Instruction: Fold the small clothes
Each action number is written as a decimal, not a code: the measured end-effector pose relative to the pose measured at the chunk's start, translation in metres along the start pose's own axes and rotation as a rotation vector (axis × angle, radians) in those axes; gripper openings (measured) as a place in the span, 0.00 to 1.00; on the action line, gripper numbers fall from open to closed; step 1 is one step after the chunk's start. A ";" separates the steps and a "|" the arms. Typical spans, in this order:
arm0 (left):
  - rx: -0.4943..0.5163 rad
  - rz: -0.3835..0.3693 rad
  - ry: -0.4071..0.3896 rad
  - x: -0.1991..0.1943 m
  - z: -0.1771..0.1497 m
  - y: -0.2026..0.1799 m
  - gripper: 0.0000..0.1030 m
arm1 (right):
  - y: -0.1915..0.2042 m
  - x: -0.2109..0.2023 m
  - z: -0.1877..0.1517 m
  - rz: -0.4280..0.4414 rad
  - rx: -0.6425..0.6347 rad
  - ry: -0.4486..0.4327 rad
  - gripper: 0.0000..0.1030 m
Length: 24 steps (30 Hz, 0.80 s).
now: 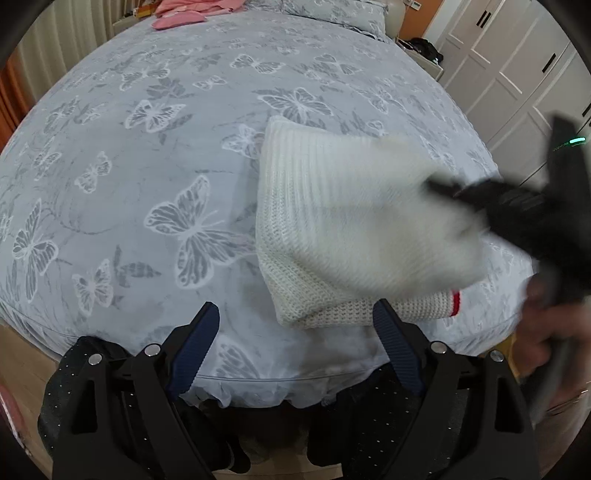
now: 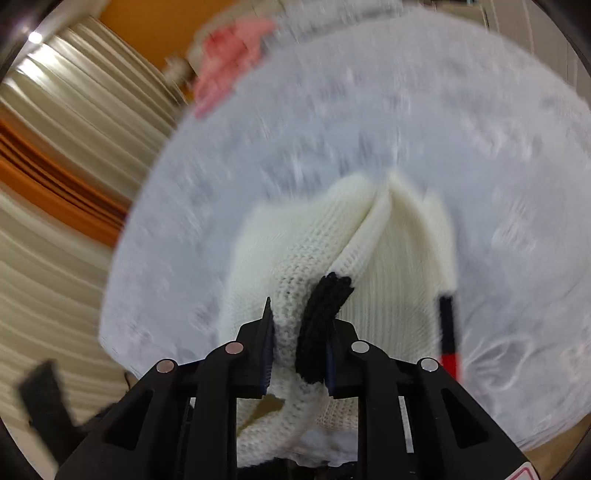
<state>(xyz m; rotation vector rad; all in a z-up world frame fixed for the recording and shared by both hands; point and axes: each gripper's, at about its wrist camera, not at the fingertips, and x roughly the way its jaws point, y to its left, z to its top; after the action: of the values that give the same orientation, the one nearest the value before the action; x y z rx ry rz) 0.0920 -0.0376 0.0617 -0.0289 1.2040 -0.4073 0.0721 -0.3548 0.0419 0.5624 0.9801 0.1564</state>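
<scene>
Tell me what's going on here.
A person is folding a white knit garment on a bed with a butterfly-print cover, holding a gripper in each hand. The right gripper is shut on a bunched edge of the knit by its black trim and lifts that part over the rest; the motion blurs both views. The left gripper is open near the bed's edge, holding nothing. Pink clothes lie at the far side.
</scene>
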 end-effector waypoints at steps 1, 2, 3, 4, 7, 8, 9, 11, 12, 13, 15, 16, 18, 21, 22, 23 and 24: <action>0.002 -0.010 0.003 0.001 0.001 -0.001 0.81 | -0.009 -0.010 0.001 -0.001 0.009 -0.022 0.21; 0.002 -0.019 0.002 0.003 0.001 -0.001 0.81 | -0.026 -0.010 -0.002 -0.031 0.012 -0.022 0.27; -0.001 -0.026 0.004 0.005 0.001 -0.001 0.82 | -0.037 -0.003 -0.005 -0.066 0.004 -0.002 0.31; -0.003 -0.034 0.010 0.008 0.000 -0.001 0.82 | -0.057 0.014 -0.012 -0.147 0.002 0.045 0.32; 0.002 -0.070 0.067 0.025 -0.005 -0.002 0.82 | -0.091 0.031 -0.031 -0.154 0.120 0.148 0.32; 0.015 -0.070 0.080 0.029 -0.007 -0.003 0.82 | -0.089 0.015 -0.037 -0.094 0.145 0.098 0.32; 0.043 -0.072 0.093 0.032 -0.011 -0.005 0.82 | -0.085 0.004 -0.041 -0.092 0.139 0.069 0.32; 0.079 -0.079 0.108 0.036 -0.017 -0.008 0.82 | -0.074 -0.020 -0.054 -0.079 0.129 0.018 0.41; 0.085 -0.090 0.118 0.039 -0.020 -0.009 0.82 | -0.070 -0.029 -0.063 -0.052 0.131 0.007 0.44; 0.082 -0.107 0.130 0.044 -0.021 -0.009 0.82 | -0.067 -0.034 -0.070 -0.037 0.132 0.009 0.45; 0.038 -0.161 0.154 0.059 -0.025 -0.009 0.82 | -0.060 -0.031 -0.082 -0.042 0.126 0.047 0.46; 0.020 -0.175 0.161 0.065 -0.025 -0.009 0.82 | -0.062 -0.028 -0.086 -0.042 0.116 0.069 0.46; -0.013 -0.169 0.160 0.081 -0.028 -0.010 0.80 | -0.062 -0.016 -0.092 -0.063 0.111 0.099 0.46; 0.026 -0.103 0.122 0.091 -0.025 -0.014 0.41 | -0.064 0.001 -0.089 -0.049 0.130 0.096 0.33; 0.031 -0.075 0.100 0.091 -0.022 -0.012 0.30 | -0.066 0.004 -0.083 -0.023 0.149 0.095 0.12; 0.008 -0.081 0.096 0.091 -0.019 -0.007 0.28 | -0.068 0.002 -0.076 0.017 0.180 0.087 0.13; -0.036 -0.107 0.101 0.091 -0.015 0.002 0.23 | -0.066 -0.006 -0.073 0.056 0.194 0.070 0.13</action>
<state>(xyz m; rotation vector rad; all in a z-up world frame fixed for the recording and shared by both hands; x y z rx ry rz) 0.1054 -0.0619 -0.0260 -0.1056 1.3133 -0.4857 0.0006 -0.3855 -0.0194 0.7668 1.0550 0.1322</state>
